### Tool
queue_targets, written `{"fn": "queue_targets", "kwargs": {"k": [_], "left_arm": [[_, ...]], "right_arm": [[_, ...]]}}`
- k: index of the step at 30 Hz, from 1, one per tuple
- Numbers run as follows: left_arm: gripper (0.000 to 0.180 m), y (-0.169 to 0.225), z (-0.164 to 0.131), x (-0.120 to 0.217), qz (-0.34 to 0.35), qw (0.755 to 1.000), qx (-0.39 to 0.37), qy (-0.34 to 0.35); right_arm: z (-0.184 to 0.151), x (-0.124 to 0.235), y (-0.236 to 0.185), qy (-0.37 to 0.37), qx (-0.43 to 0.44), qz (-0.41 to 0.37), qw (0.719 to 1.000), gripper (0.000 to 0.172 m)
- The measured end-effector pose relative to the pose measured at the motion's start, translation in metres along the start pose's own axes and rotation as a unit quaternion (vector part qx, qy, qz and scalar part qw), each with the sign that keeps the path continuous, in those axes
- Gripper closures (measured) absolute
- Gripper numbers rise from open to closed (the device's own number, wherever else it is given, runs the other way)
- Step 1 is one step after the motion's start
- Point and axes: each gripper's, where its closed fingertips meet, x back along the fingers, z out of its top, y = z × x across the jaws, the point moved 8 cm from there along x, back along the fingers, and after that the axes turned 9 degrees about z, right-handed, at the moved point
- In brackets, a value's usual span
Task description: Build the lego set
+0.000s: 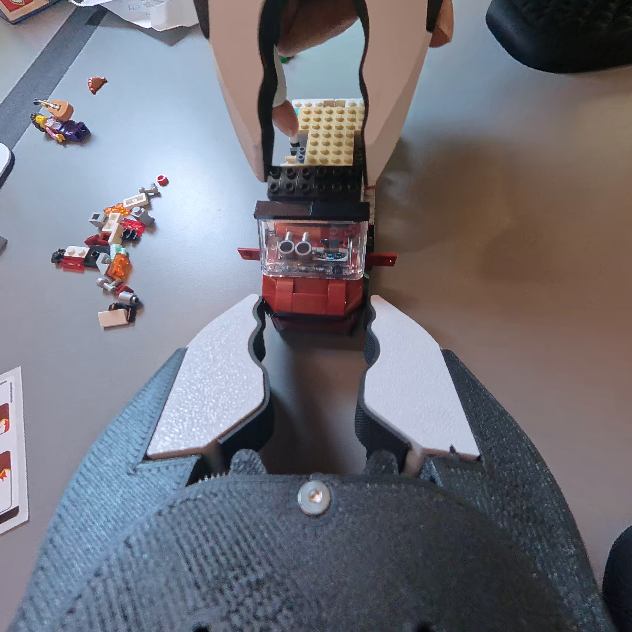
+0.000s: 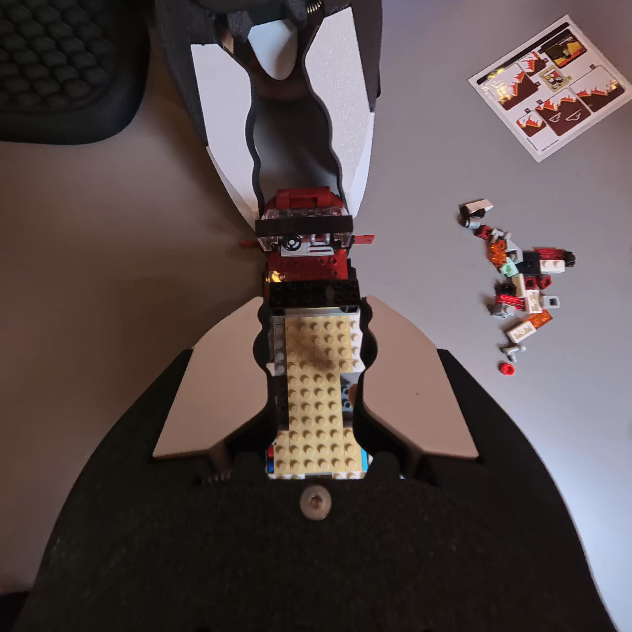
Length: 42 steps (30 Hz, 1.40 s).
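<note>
Left of frame centre on the grey counter lie loose bricks; both grippers, left gripper and right gripper, clamp the brick truck from opposite ends.

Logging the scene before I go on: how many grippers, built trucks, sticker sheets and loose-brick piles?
Grippers: 2, left gripper and right gripper
Truck: 1
Sticker sheet: 1
Brick pile: 1
Total: 5
</note>
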Motion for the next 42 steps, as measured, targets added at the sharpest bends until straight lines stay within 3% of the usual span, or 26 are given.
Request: {"fn": "queue_targets", "kwargs": {"k": [24, 27, 42], "left_arm": [[0.124, 0.0, 0.0, 0.0, 0.001, 1.0, -0.001, 0.0], [0.124, 0.0, 0.0, 0.001, 0.002, 1.0, -0.002, 0.0], [0.124, 0.0, 0.0, 0.0, 0.001, 1.0, -0.002, 0.0]], "right_arm": [[0.011, -0.011, 0.001, -0.061, 0.005, 0.002, 0.998, 0.112], [0.011, -0.013, 0.001, -0.074, 0.002, 0.01, 0.997, 0.119], [0.019, -0.015, 0.002, -0.159, 0.006, 0.021, 0.987, 0.12]]}}
